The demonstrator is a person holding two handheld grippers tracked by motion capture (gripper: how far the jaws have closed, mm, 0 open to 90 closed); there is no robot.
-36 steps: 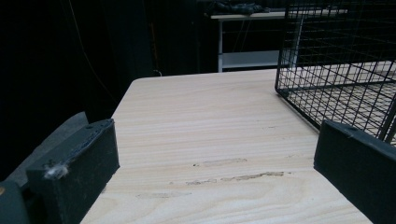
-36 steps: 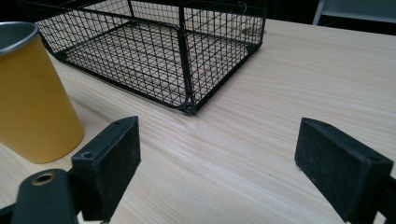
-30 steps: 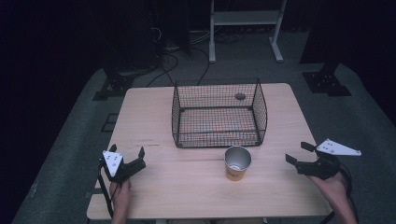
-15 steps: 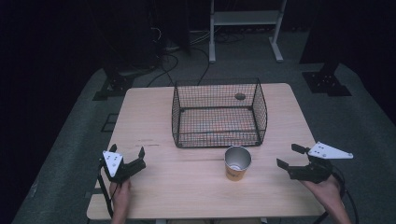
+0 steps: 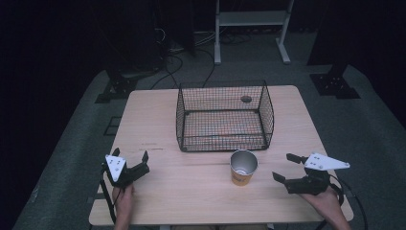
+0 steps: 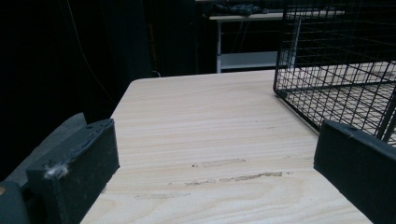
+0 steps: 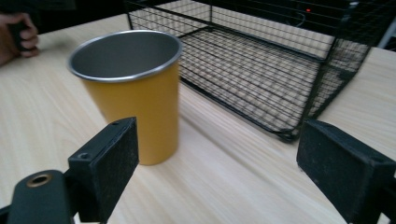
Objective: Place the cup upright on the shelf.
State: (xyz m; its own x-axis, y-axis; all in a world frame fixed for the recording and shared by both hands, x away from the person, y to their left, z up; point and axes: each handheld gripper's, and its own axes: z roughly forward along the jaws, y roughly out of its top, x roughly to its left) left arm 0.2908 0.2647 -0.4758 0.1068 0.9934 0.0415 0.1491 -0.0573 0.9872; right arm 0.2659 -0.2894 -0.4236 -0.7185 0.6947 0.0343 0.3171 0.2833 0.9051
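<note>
From above, the wooden worktop (image 5: 158, 124) sits in a dark room, and a black wire basket (image 5: 224, 116) stands on its far middle, open at the top. Just in front of the basket, a little to its right, stands a yellow cup (image 5: 243, 167) with a shiny metal inside, upright and apart from the wire. The left tongs (image 5: 130, 155) rest near the worktop's front left corner in the person's left hand (image 5: 124, 200), jaws spread wide with nothing between them. Over on the right, the right tongs (image 5: 284, 167) sit low near the front right edge, held by the right hand (image 5: 325, 200), jaws wide apart and pointing towards the cup, near it but not touching.

Now the left gripper view: two black jaws rise at the bottom corners, far apart, bare wood between them. The basket (image 6: 345, 70) fills the upper right, its corner standing on the worktop (image 6: 196, 116). A few pale scuff marks (image 6: 233, 170) streak the wood ahead.

The right gripper view: the cup (image 7: 133, 88) stands upright right ahead, just beyond the left jaw, clear of both. The jaws gape wide and grip nothing. Behind the cup lies the basket (image 7: 280, 60), and the person's other hand (image 7: 16, 35) shows at the top left edge.
</note>
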